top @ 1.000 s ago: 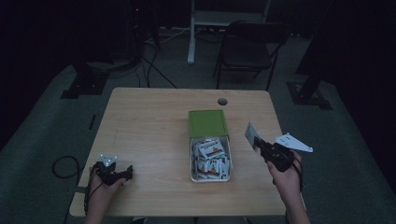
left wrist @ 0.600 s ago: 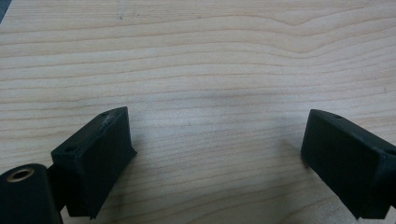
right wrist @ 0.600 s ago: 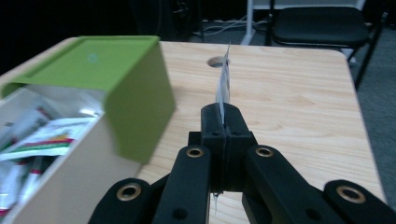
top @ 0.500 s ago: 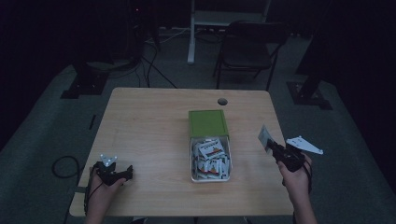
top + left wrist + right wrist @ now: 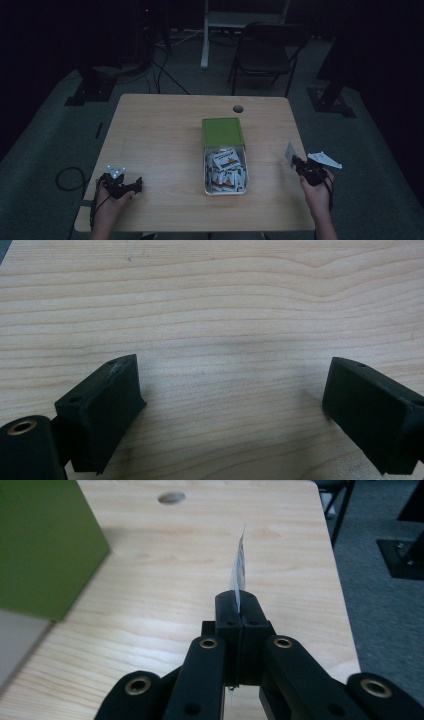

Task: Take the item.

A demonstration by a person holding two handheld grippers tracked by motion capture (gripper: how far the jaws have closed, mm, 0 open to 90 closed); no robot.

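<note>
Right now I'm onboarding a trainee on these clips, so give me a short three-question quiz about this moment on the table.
1. True or false: the right tongs are shut on a card.
2. Multiple choice: the left tongs are A) shut on a card, B) open over bare table, C) inside the tin.
3. Fill the gap: in the high view, the tin of cards has its green lid lying at its ____ end, away from the person.

Key: 1 true, the card stands edge-on between the closed jaws. 2 B, the jaws stand wide apart with only wood between them. 3 far.
</note>
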